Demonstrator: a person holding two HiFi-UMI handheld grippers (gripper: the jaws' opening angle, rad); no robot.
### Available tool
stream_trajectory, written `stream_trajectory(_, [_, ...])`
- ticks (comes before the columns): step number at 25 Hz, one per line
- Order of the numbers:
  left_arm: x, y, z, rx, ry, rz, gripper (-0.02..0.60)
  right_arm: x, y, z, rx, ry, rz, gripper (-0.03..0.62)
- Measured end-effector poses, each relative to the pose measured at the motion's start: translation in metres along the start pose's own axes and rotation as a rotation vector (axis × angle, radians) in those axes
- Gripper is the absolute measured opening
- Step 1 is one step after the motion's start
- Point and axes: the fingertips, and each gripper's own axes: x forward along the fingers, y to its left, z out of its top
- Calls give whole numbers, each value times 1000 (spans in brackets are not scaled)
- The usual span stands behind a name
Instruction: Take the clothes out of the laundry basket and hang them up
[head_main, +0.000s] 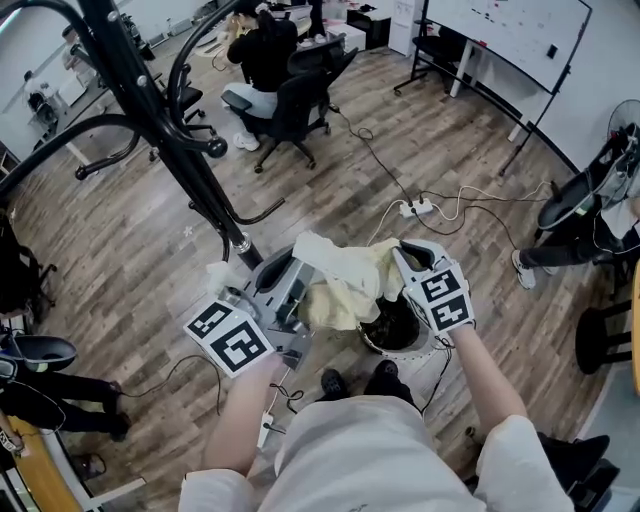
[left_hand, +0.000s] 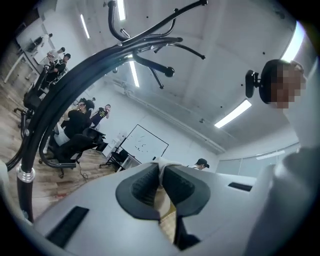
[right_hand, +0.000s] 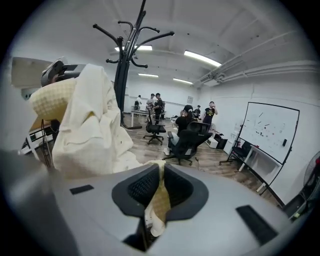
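The left tongs (left_hand: 160, 169) and the right tongs (right_hand: 161, 171) both clench the cream garment (head_main: 345, 282); it hangs above the laundry basket (head_main: 398, 350).

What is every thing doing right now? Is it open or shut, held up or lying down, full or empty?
left gripper, shut on the cloth.
right gripper, shut on the cloth.
cloth, bunched, held up by both grippers over the basket.
basket, standing on the floor; how full it is, cannot tell.
rack, upright, hooks bare.

laundry basket (head_main: 398, 350) mostly under cloth (head_main: 345, 280), coat stand (head_main: 190, 165) top cropped
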Motion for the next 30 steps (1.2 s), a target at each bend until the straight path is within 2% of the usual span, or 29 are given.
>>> stream_trajectory(6, [-9,11,26,-67,-89,44,31,-3,24,20,-22,-65,53,60])
stream_trajectory(9, [-9,12,41,-64,-107,48,31,-20,36,56,-20,-189,103,51])
stream_trajectory(13, [-4,17,49,-64,-96,89,29,-68,82,116,-56,-462,330,55])
stream_trajectory(15, [-4,17,51,-63,-99,92,30,-87,107,133,-63,-551,440,74])
stream_trajectory(17, [-4,16,58,-56,-107,101,31,-99,124,142,-63,-592,519,102])
stream_trajectory(21, [-6,15,75,-42,-123,124,31,-109,138,150,-32,-633,622,140])
stream_trajectory(23, [-8,15,84,-38,-140,128,31,-111,147,152,-37,-637,676,208])
stream_trajectory(24, [-10,15,89,-38,-149,126,31,-109,151,153,-51,-631,679,230])
stream_trajectory(27, [-15,13,100,-41,-173,118,31,-89,156,156,-88,-601,589,224])
stream_trajectory(30, [-20,10,105,-35,-183,117,31,-80,159,167,-51,-625,582,201])
